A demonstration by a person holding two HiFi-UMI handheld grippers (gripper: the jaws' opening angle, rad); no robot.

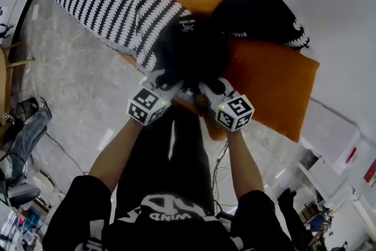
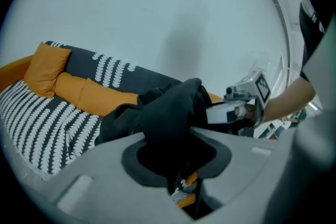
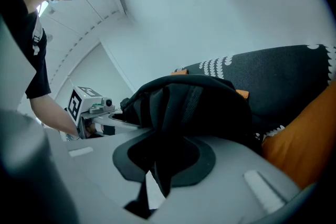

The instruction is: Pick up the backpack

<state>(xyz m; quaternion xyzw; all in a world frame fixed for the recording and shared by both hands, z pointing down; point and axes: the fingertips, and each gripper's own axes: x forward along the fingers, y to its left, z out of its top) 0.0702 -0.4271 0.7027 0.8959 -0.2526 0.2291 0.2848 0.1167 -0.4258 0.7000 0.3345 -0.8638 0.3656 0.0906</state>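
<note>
You had soft, even light; the backpack (image 1: 194,47) showed featureless black, and gripper views (fisheye) bent, dark-cornered, blurred up close.

Both bare forearms (image 1: 120,147) are reaching forward, the grey left gripper (image 1: 166,82) and grey right gripper (image 1: 207,86) each clamping the black fabric backpack (image 1: 194,47)

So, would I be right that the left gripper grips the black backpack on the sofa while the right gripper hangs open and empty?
Not quite: the right gripper is not open and empty. The right gripper view shows its jaws shut on a fold of the black backpack too. The left gripper does grip the backpack on the sofa.
</note>
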